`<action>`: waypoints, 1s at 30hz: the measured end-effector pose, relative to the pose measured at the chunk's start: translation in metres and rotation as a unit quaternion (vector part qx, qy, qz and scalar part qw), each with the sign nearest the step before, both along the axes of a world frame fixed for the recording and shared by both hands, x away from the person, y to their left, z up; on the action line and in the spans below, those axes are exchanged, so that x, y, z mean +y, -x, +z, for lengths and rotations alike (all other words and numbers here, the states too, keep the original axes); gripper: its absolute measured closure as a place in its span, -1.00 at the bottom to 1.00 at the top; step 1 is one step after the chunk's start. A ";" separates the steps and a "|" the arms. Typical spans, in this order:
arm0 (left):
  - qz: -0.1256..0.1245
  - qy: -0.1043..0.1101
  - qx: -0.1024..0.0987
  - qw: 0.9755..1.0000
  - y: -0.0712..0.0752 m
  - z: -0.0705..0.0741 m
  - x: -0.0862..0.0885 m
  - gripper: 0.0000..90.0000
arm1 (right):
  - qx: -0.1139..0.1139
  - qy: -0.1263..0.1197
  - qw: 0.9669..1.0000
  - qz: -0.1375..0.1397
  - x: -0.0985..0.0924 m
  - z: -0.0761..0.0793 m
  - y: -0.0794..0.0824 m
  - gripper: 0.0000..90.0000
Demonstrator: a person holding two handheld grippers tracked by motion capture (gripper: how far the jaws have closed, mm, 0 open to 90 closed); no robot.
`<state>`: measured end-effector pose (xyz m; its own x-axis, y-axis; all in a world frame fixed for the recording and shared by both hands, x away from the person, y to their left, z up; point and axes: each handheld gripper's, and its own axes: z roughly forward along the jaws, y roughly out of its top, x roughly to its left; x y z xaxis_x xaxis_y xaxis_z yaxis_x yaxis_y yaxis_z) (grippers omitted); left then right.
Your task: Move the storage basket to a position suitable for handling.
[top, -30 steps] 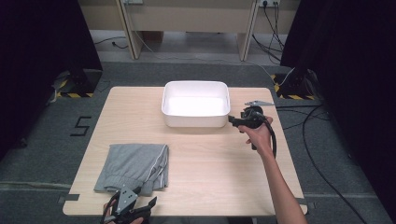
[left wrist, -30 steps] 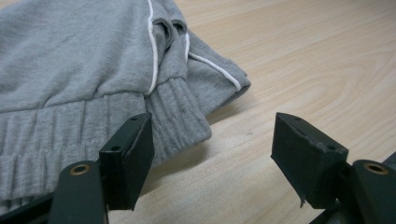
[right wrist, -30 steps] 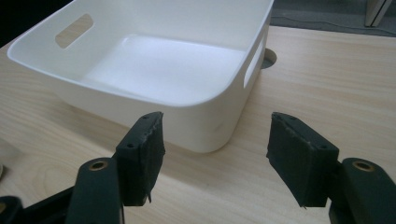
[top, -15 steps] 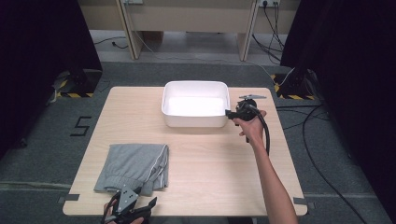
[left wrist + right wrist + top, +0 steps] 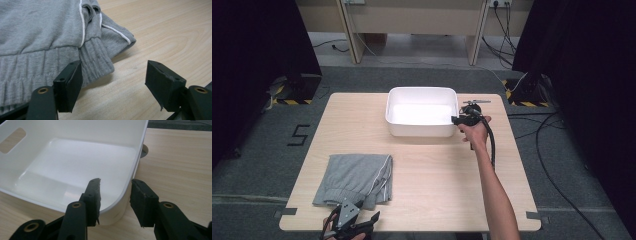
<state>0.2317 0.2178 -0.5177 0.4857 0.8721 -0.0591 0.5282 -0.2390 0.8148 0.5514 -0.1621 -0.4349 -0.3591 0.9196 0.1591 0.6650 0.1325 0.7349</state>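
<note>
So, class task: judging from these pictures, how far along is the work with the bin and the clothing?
Done: nothing is packed; the white plastic bin is empty.

In hand: the right hand-held gripper straddles the bin's near corner, one jaw inside and one outside, and its jaws have just been closing; the pads are not yet pressing.

Left: the folded grey sweatpants lie on the table, the open left hand-held gripper at their cuff.

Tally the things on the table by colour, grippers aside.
White: 1, the plastic tub
Grey: 1, the folded garment
Total: 2
</note>
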 end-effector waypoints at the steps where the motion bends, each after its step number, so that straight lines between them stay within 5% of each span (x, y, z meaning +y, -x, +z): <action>1: 0.000 0.000 0.000 1.000 0.000 0.000 0.000 -0.35 | 0.003 0.003 1.000 0.001 0.000 0.000 0.001 0.38; 14: 0.001 -0.004 0.001 1.000 0.000 -0.001 -0.001 -0.35 | 0.003 0.030 1.000 0.004 -0.019 0.003 0.019 0.39; 30: 0.001 -0.004 0.003 1.000 0.000 -0.001 -0.001 -0.34 | -0.004 0.025 1.000 0.015 -0.043 0.001 0.047 0.37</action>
